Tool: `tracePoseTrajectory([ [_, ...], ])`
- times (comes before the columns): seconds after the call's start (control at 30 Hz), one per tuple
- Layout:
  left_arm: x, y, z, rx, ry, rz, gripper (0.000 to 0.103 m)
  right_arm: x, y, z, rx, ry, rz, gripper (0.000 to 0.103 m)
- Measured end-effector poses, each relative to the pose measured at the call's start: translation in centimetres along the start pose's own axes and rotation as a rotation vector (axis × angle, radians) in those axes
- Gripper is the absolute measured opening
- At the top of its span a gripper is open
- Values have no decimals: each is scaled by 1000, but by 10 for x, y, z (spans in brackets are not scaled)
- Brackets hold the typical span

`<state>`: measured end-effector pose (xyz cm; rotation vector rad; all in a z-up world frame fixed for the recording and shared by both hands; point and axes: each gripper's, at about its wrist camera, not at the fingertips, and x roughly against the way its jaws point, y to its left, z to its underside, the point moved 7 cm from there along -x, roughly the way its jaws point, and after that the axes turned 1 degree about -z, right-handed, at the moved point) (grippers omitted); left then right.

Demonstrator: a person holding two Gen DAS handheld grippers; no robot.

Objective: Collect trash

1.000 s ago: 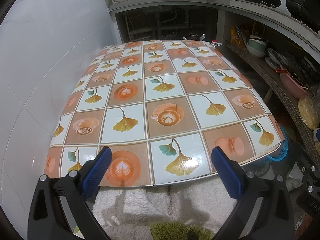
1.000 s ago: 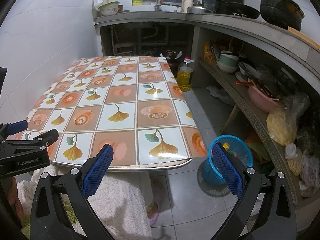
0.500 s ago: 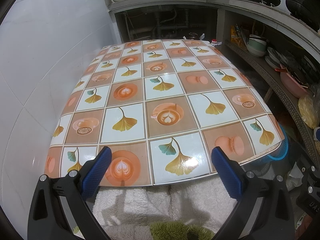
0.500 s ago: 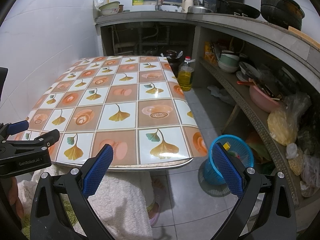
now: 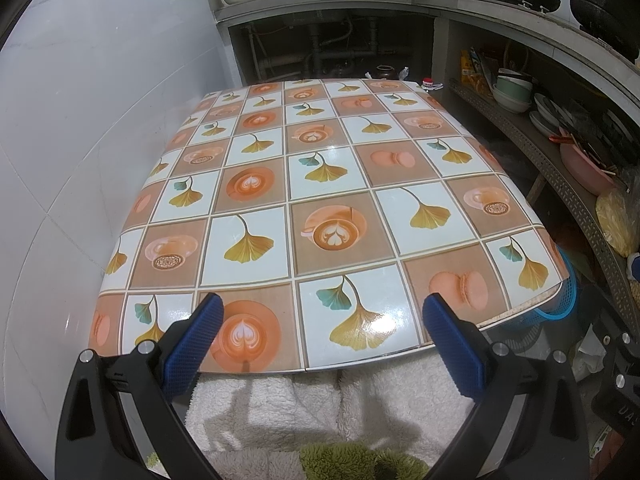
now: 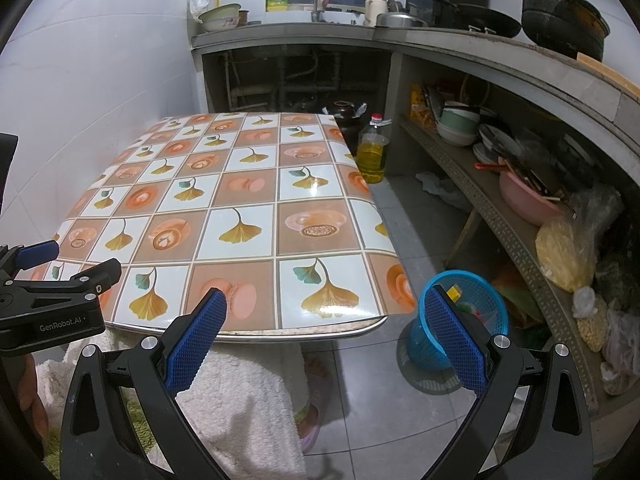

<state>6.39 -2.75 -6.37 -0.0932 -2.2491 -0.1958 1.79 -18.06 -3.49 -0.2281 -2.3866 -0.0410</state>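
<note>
Nothing has moved. Both the left gripper (image 5: 320, 334) and right gripper (image 6: 322, 330) stay wide open and empty near the desk (image 6: 240, 208). Trash sits in the blue basket (image 6: 472, 320) beside the desk.

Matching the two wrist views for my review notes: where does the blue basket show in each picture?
Left wrist: only a sliver of the blue basket shows, at the right edge, peeking out from under the table's near right corner.
Right wrist: the blue basket stands in full on the floor, lower right, beside the table and partly behind the right tongs' pad.
Shared landmark: the table's near right corner, with its ginkgo leaf tile.
</note>
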Motion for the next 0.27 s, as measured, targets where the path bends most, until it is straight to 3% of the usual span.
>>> tracePoseTrajectory([
  [0.27,-2,0,3,-2,11,3,98,0,0,-1,3,0,-1,95],
])
